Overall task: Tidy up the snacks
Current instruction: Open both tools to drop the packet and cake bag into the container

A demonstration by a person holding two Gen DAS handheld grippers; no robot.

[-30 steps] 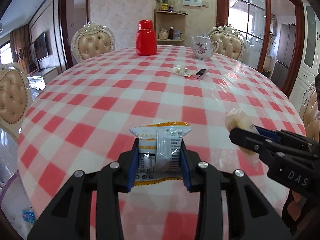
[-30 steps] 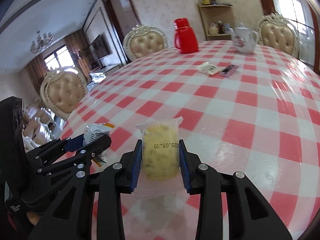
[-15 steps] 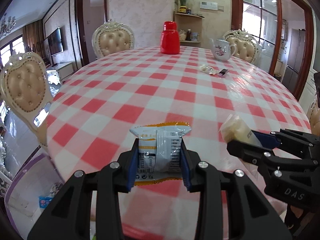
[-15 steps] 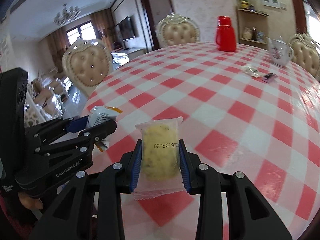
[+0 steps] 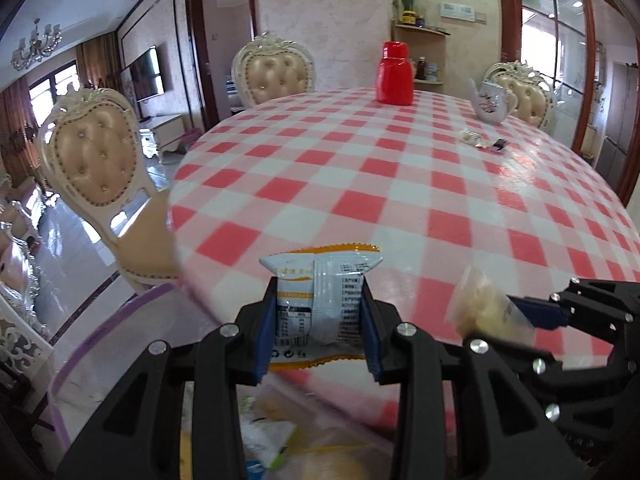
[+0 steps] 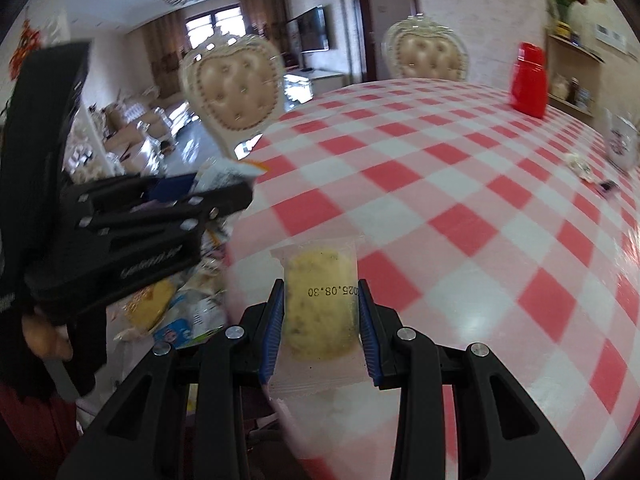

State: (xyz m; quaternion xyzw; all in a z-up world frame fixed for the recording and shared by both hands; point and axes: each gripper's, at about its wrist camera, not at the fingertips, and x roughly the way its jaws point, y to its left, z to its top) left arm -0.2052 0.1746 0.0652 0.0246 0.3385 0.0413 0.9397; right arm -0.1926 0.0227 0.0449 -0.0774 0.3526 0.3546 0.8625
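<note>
A white and orange snack packet (image 5: 320,304) is clamped between the blue pads of the left claw (image 5: 319,320), held above the near edge of the bench (image 5: 400,184), which is covered in a red and white checked cloth. At 3 o'clock in the left wrist view, the right claw (image 6: 320,320) is seen clenched on a clear-wrapped yellow cake (image 6: 320,304) with a date stamp. Below the bench edge, at 6 o'clock, a blurred heap of loose snacks (image 6: 176,312) is seen. Far across the bench, a red flask (image 5: 395,74) stands at 12 o'clock, a white teapot (image 5: 493,102) at 1 o'clock, and two small wrappers (image 5: 482,142) lie near the teapot.
</note>
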